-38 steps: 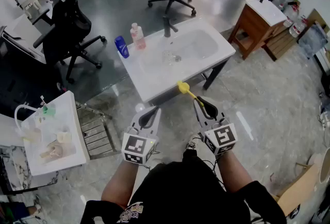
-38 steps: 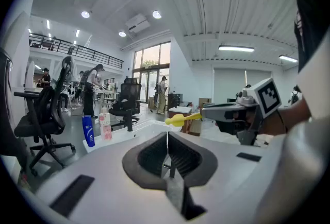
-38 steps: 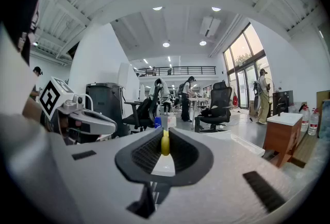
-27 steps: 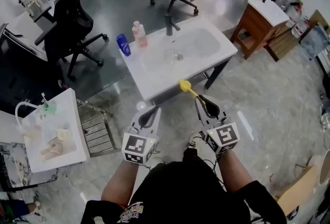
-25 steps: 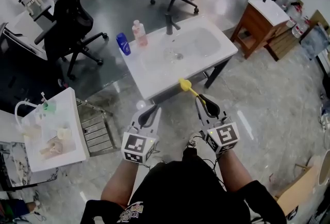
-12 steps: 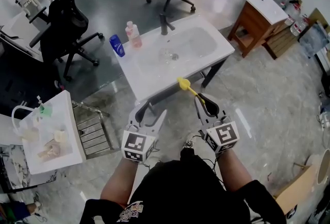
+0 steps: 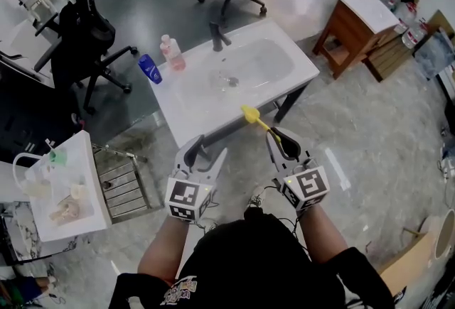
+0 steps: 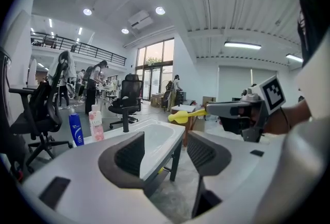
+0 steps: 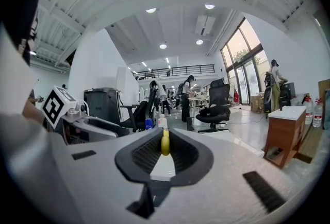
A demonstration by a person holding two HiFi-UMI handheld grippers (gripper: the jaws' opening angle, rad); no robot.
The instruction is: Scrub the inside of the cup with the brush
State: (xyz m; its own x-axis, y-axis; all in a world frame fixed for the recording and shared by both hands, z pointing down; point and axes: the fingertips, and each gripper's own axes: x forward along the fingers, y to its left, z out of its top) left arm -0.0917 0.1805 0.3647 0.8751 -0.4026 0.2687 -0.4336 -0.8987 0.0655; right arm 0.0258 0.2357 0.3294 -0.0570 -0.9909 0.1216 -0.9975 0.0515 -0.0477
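Note:
My right gripper (image 7: 279, 136) is shut on the handle of a yellow brush (image 7: 250, 116), whose head points toward the front edge of the white sink table (image 7: 192, 112). In the right gripper view the brush (image 9: 165, 144) sits pinched between the pads. My left gripper (image 7: 202, 153) hangs beside it with its jaws wide apart and nothing between them; its own view shows the empty gap (image 8: 165, 138). A small clear object (image 7: 226, 79) lies in the basin; I cannot tell whether it is the cup. Both grippers are short of the sink.
A blue bottle (image 7: 148, 68), a pink bottle (image 7: 170, 53) and a dark faucet (image 7: 215, 35) stand on the sink's far side. Office chairs (image 7: 85, 38) are behind. A wooden cabinet (image 7: 355, 23) is at right, a white side table (image 7: 67, 219) and metal rack (image 7: 121, 183) at left.
The left gripper's jaws have gone from shut to wide open. The sink has drifted left in the head view. The right gripper still holds the brush the same way.

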